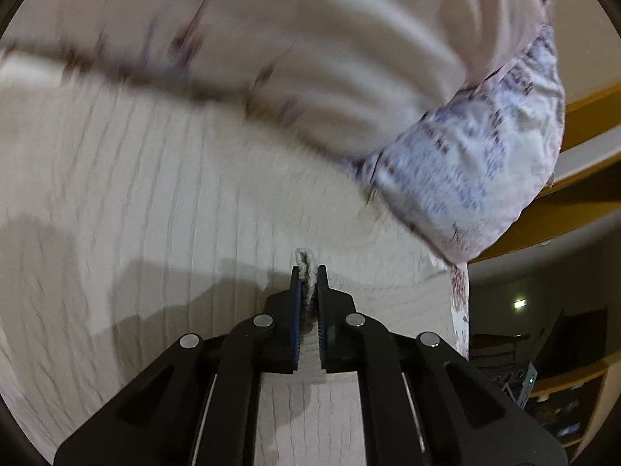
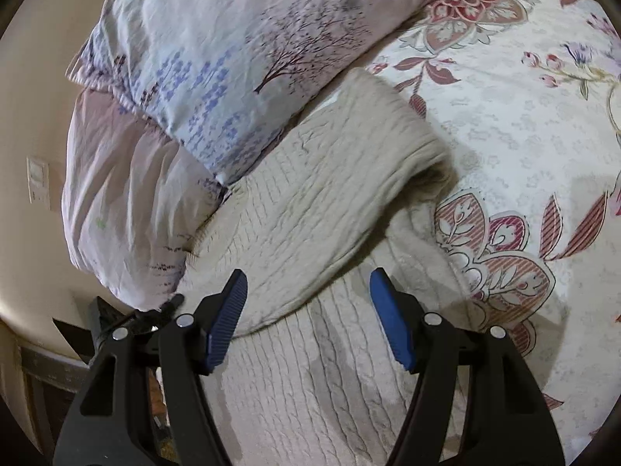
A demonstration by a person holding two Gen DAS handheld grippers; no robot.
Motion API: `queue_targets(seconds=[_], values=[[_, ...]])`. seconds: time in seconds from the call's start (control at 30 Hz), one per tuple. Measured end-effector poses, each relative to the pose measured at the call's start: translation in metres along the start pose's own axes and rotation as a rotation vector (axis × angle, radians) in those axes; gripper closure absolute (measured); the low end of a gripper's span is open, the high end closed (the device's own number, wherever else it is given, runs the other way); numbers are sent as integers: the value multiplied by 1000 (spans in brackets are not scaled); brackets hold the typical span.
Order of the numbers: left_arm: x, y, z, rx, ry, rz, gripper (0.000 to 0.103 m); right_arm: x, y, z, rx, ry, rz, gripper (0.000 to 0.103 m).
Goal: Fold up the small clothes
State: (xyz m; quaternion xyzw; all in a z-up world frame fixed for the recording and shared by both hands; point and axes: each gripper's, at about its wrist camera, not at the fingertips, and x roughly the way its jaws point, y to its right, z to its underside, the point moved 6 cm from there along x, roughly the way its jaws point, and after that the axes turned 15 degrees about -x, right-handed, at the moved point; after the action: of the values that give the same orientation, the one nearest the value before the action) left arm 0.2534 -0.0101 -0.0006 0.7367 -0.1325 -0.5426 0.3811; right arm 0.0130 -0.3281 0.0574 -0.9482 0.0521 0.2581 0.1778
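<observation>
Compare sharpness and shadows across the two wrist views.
Left wrist: heavy motion blur on the pillow and knit garment; only the left tool is crisp, its shadow cast lower left. Right wrist: mostly sharp, slight smear on the garment's folded edge; soft shadow on the bedspread.

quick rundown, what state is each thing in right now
left gripper: shut on a pinched edge of the sweater
right gripper: open, above the sweater, holding nothing
sweater: cream knit, partly folded over itself on the bed
pillow: lying at the sweater's far edge
bedspread: floral, spread flat
</observation>
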Motion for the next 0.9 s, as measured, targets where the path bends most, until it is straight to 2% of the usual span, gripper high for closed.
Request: queue_targets(seconds=[0.17,0.3,0.37,0.4,0.43,0.53,0.6,0.77,0.9], values=[[-18,1,-46,1,100,-44,97,9,7,-6,51,10,-15,38],[-20,-13,-56,1,98,-93,97,20,17,-10,120,28,1,44],[-18,-18,-54,-1,90,-103,97,24,24,-13,161,44,23,56],[-17,-22,-53,-8,86,-107,97,26,27,-14,179,57,28,73],[-15,-26,-51,-14,82,-110,97,27,30,-16,190,66,42,94],[-15,-34,-47,-13,70,-125,97,20,33,-22,188,127,73,96],[-12,-38,-44,11,66,-158,97,14,28,-23,134,149,115,96],[-4,-48,-44,47,62,-242,97,27,37,-20,133,101,193,96],[7,-49,-43,87,79,-292,97,32,28,-21,17,72,297,96]])
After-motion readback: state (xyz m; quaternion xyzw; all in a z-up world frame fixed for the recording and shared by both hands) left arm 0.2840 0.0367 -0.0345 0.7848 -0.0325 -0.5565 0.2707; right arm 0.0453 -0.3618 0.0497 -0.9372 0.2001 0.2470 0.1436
